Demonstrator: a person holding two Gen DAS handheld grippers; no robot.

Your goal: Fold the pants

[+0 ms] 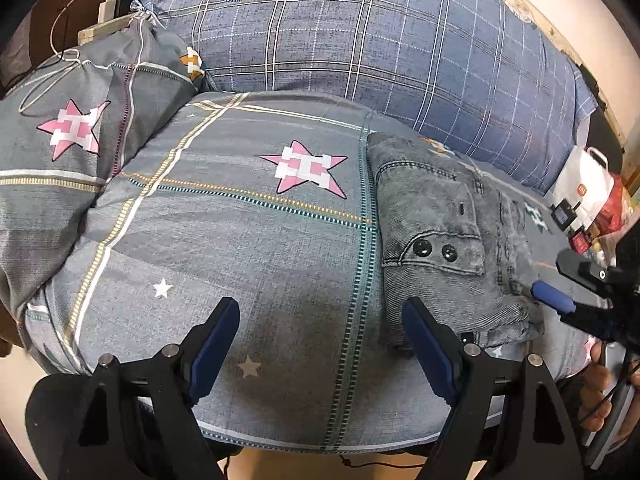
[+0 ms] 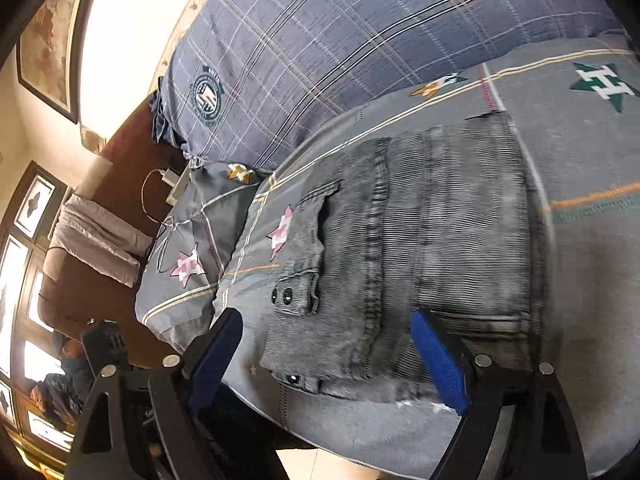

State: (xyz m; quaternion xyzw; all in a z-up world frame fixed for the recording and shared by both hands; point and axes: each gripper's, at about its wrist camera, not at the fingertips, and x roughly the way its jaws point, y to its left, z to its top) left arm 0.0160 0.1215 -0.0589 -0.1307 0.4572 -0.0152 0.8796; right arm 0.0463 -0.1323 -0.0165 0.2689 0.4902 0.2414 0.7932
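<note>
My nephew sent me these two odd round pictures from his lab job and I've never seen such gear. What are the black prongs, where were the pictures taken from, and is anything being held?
No machine here: a person carries a two-fingered tool in each hand, each with a wide-angle camera looking along its fingers. One picture looks out from the left tool, the other from the right tool. The black prongs with blue pads are those fingers. Both tools are open and hold nothing. On the bed's grey star-print quilt lie grey jeans, already folded into a compact bundle. A blue checked pillow lies behind.
</note>
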